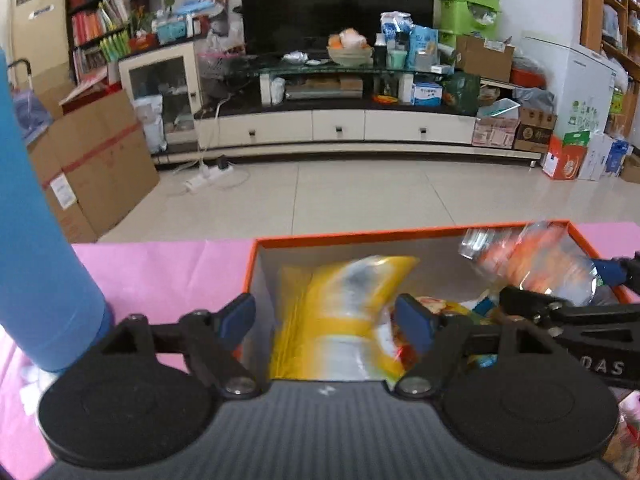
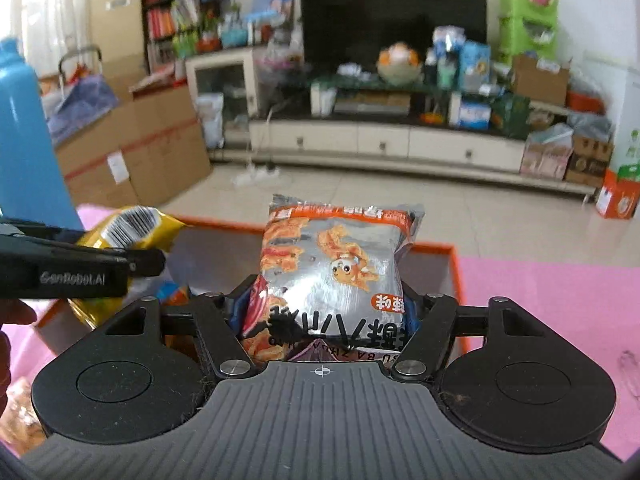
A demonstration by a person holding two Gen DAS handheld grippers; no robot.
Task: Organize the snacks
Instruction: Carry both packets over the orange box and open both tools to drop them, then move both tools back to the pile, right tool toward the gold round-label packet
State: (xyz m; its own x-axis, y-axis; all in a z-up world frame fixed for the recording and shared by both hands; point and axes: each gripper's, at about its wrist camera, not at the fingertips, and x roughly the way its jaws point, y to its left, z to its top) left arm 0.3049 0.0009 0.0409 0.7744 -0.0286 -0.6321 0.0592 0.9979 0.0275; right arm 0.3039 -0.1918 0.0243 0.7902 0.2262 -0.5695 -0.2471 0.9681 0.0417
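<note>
**Both tongs over the orange box, one bag hard to read**

The pink table cover (image 1: 160,272) runs off my left wrist view on both sides. The orange-rimmed box (image 1: 360,236) sits on it, its near wall hidden under my own rig. A tall blue bottle (image 1: 36,240) stands just left of the box, its top cut off by the frame.

Inside the box lies a yellow bag (image 1: 340,312), smeared by blur, so I cannot read its print. The left gripper (image 1: 326,320) hangs over it with its blue pads spread wide and touching nothing. The bag shows in the gap below them.

The silver-and-orange snack bag (image 2: 336,272) stands upright between the fingers of the right gripper (image 2: 328,316), over the right part of the box. It fills the gap and covers most of both pads. I cannot tell whether they are pinching it or only standing beside it. From the left wrist the same bag is an orange and clear smear at the box's far right corner.

Smaller packets (image 1: 432,308) lie beside the yellow bag, half covered by the left gripper's right finger and too blurred to name.
</note>
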